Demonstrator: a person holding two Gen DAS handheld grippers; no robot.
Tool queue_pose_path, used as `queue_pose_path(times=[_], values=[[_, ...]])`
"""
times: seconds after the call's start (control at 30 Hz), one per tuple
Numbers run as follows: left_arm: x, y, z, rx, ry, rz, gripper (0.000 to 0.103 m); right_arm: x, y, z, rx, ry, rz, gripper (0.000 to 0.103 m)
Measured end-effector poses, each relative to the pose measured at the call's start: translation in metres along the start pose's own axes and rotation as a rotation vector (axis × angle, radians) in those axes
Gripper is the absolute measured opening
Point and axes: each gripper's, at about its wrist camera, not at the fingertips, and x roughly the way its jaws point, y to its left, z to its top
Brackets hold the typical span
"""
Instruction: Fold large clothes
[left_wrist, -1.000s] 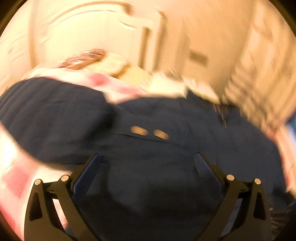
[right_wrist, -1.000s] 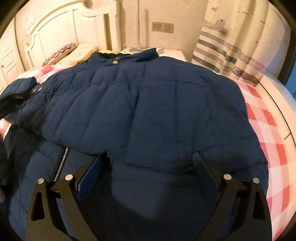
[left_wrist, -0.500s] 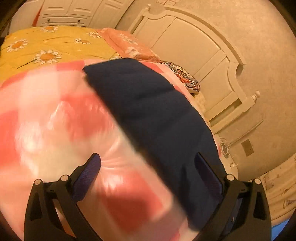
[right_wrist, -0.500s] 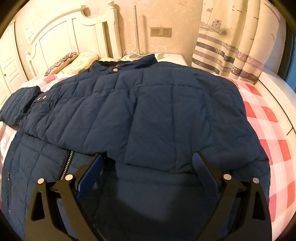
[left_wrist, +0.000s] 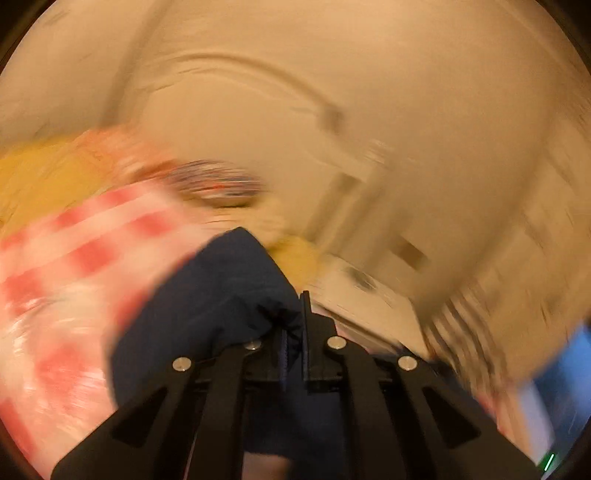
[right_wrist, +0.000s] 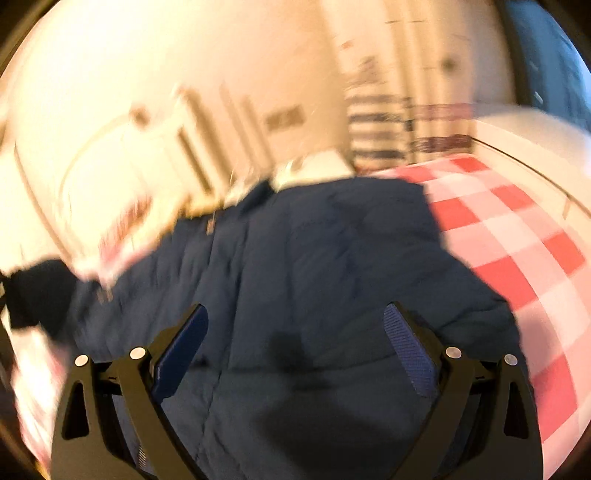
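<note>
A large navy quilted jacket (right_wrist: 314, 266) lies spread over a bed with a red-and-white checked sheet (right_wrist: 517, 236). My left gripper (left_wrist: 293, 325) is shut on a bunched fold of the jacket's navy sleeve (left_wrist: 214, 295), which is lifted off the sheet. Both views are blurred by motion. My right gripper (right_wrist: 295, 332) stands open above the jacket's body, nothing between its blue pads (right_wrist: 406, 350). The sleeve end (right_wrist: 37, 291) shows at the far left of the right wrist view.
A white headboard (right_wrist: 122, 173) and a patterned pillow (left_wrist: 218, 181) sit at the bed's far end. A yellow cover (left_wrist: 40, 177) lies to the left. A white bedside table (right_wrist: 317, 166) and striped curtain (right_wrist: 384, 125) stand behind the jacket.
My left gripper went from wide open to shut on the sleeve and rose with it. The right gripper lifted and rolled, so the jacket now appears tilted; it stays open.
</note>
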Motion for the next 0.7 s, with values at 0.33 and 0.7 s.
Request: queue_pose_path(times=[0.33, 0.7], values=[[0.053, -0.255, -0.188, 0.602, 0.253, -0.180, 0.009, -0.027, -0.074, 0.004, 0.393, -0.149, 0.076, 0.093], [0.033, -0.271, -0.261, 0.941, 0.298, -0.218, 0.080, -0.025, -0.071, 0.004, 0.362, -0.119, 0.078, 0.093]])
